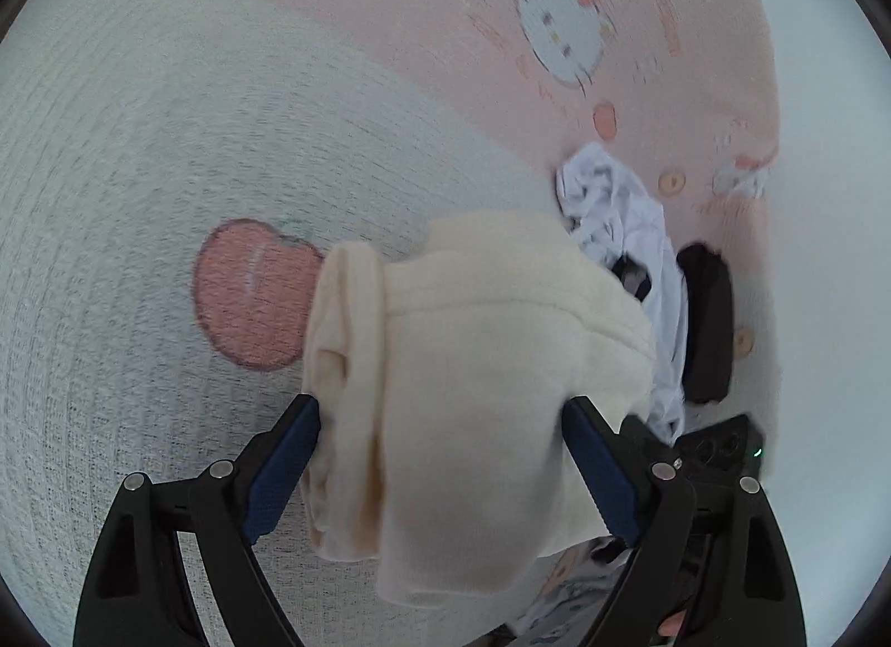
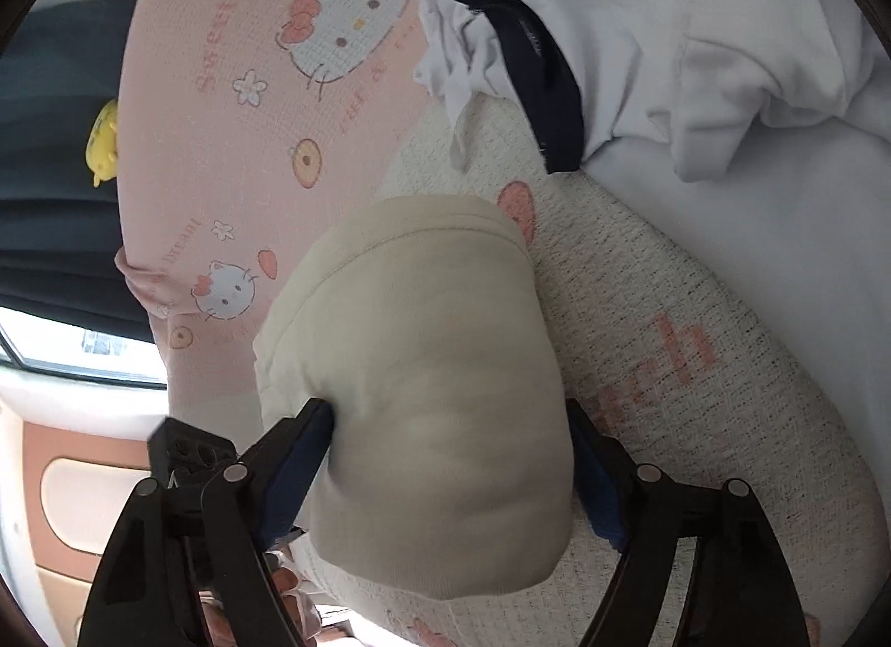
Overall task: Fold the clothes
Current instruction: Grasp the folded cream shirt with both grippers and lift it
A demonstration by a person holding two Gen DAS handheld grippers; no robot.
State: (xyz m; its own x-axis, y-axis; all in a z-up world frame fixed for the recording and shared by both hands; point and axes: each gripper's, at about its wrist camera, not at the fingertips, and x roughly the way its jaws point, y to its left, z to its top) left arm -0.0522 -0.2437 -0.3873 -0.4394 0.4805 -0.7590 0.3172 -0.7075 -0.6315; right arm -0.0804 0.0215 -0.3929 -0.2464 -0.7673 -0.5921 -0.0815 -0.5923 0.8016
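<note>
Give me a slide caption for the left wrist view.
Left gripper clamps a bundled cream garment above the blanket.

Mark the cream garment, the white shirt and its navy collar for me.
cream garment (image 1: 473, 368), left wrist view, bunched middle.
white shirt (image 2: 640, 6), right wrist view, crumpled body.
navy collar (image 2: 534, 68), right wrist view, middle of band.
</note>
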